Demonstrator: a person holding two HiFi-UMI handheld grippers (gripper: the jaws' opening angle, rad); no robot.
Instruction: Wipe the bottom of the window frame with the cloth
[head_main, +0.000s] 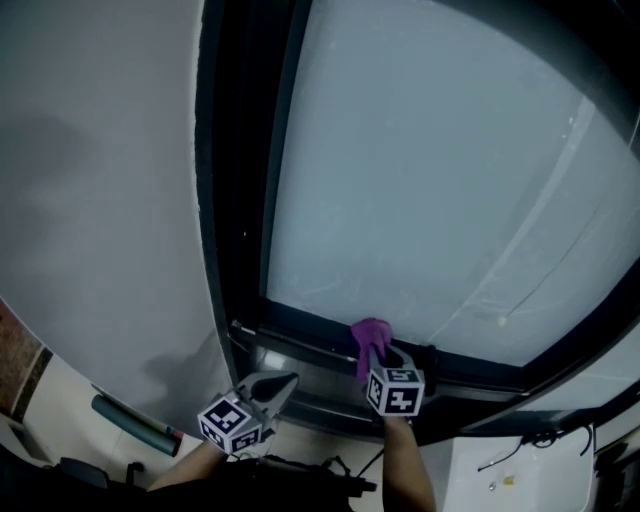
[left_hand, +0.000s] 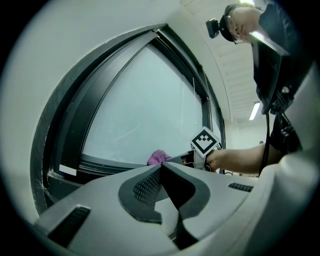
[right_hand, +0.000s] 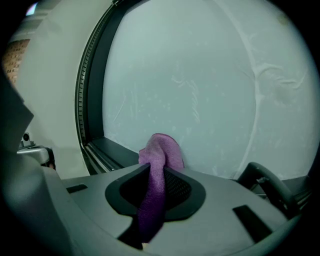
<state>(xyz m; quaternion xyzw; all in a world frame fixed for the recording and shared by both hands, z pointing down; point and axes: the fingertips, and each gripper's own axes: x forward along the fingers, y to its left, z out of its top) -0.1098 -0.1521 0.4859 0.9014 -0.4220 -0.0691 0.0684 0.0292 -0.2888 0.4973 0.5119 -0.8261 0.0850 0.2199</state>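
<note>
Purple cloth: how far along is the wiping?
Grasp done: the right gripper is shut on the purple fabric cloth. In hand: its bunched end sits at the bottom rail of the dark window frame. Left: the wiping itself; no cleaned stretch shows. Left gripper: shut, empty.

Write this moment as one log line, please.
right tool: shut on cloth | cloth: at bottom window frame | left tool: shut, empty

The bottom rail (head_main: 295, 325) is bare from cloth (head_main: 370, 336) to left upright (head_main: 238, 180); dark handle (right_hand: 267, 185) blocks rightward
</note>
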